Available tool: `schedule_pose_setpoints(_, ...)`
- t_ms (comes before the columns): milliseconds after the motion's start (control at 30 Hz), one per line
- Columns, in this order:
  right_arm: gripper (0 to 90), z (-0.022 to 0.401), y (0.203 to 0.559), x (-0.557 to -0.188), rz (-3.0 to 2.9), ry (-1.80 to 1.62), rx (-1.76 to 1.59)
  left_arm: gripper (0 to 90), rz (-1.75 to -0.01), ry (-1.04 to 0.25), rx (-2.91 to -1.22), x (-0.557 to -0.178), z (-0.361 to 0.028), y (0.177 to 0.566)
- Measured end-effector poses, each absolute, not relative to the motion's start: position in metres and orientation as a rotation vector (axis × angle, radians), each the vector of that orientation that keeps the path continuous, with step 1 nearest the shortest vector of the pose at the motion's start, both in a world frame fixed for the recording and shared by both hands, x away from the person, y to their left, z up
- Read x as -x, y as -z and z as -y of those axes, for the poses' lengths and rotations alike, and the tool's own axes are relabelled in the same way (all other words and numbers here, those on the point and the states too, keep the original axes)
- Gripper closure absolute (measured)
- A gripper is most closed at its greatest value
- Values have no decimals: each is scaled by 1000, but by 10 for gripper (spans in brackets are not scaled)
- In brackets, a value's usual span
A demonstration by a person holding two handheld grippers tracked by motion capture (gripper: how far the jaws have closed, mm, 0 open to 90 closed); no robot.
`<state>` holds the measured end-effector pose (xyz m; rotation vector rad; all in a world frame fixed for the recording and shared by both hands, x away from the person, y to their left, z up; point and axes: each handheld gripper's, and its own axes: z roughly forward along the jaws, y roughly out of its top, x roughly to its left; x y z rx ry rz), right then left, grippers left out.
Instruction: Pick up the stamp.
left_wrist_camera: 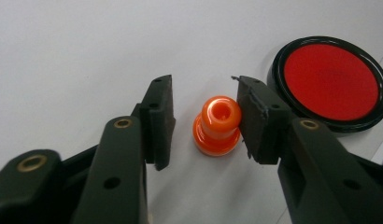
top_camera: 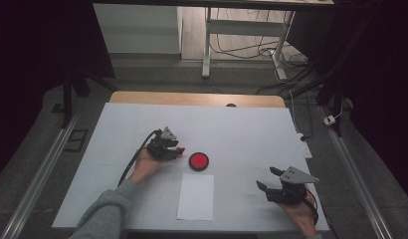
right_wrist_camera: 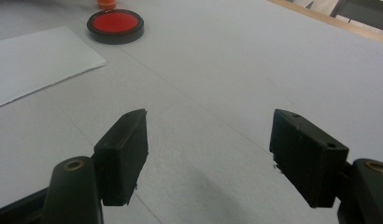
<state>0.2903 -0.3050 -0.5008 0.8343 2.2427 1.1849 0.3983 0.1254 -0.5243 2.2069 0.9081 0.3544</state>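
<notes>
Orange stamp (left_wrist_camera: 217, 126) upright on surface (top_camera: 242, 129), just left of red pad (top_camera: 198, 161), axis vertical, hollow top up. Small, light, hard glossy plastic, likely slippery; grip at narrow neck. Left gripper (left_wrist_camera: 203, 116) fingers astride it, one touching, not clamped. Right gripper (right_wrist_camera: 208, 154) fingers apart, empty.

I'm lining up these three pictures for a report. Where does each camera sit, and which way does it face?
High view: above the person's side, facing forward and down on the table; forearms, hands, both claws show.
Left gripper view: on the left claw, looking along its jaws, open around an orange stamp beside a red ink pad.
Right gripper view: on the right claw, open, facing across the table.
All three show the ink pad.
</notes>
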Motion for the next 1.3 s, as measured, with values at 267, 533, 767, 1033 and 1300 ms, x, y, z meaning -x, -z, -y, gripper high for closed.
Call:
schedule_pose_setpoints(267,275,305,501,-290,-2240,-1183,-837,708,-891,-328,-2212,-398,-126,524)
schedule_pose_setpoints(533,275,305,501,-290,-2239,-1184,-837,722,-893,-334,-2214,-398,-127,523)
schedule_pose_setpoints(767,275,306,502,-291,-2241,-1180,-837,724,-895,-333,-2205,-397,-128,521)
schedule_pose_setpoints(1033,275,306,501,-290,-2235,-1181,-840,725,-883,-334,-2185,-393,-130,515)
schedule_pose_setpoints(1300,276,305,501,-290,-2237,-1180,-839,725,-874,-333,-2142,-386,-135,503)
